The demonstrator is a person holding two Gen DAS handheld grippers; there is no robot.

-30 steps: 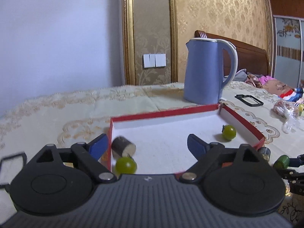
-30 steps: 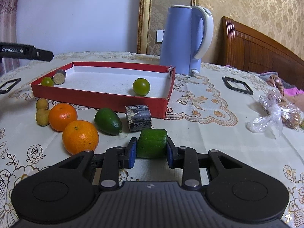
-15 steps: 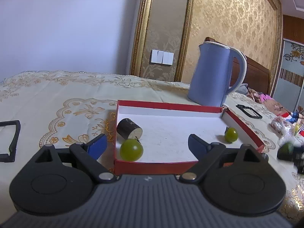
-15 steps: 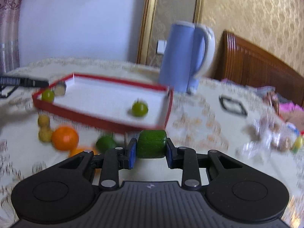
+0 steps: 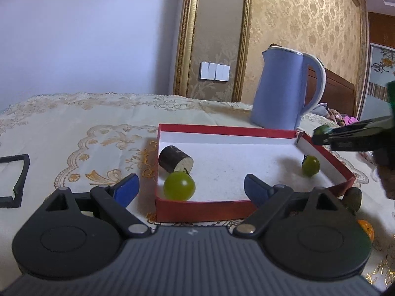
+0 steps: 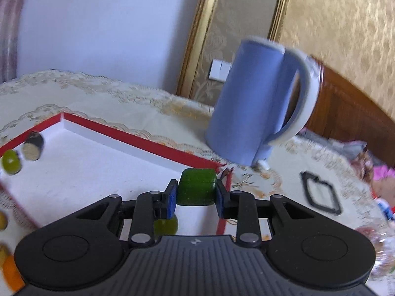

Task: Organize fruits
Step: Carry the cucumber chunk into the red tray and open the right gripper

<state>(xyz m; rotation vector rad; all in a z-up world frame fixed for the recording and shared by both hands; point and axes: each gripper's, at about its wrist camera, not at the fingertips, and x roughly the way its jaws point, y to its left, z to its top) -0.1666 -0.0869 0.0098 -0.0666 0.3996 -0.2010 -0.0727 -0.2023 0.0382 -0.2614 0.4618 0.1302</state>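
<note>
My right gripper (image 6: 196, 196) is shut on a green cucumber chunk (image 6: 196, 187) and holds it above the right end of the red tray (image 6: 138, 140). Below it lies a green round fruit (image 6: 166, 225). In the left wrist view the tray (image 5: 205, 208) holds a dark sugarcane piece (image 5: 174, 159), a green fruit (image 5: 179, 185) and a second green fruit (image 5: 310, 165). My left gripper (image 5: 191, 188) is open and empty just before the tray's near wall. The right gripper (image 5: 355, 135) comes in from the right over the tray's far corner.
A blue kettle (image 5: 284, 88) stands behind the tray. A black frame (image 5: 14, 180) lies at the left and another (image 6: 321, 197) at the right. Oranges (image 6: 11, 271) and small yellow fruits (image 6: 2, 220) lie outside the tray. A wooden headboard (image 6: 350, 113) is behind.
My right gripper lifted the cucumber chunk off the table and carried it forward over the tray. My left gripper rose and pulled back, still open.
</note>
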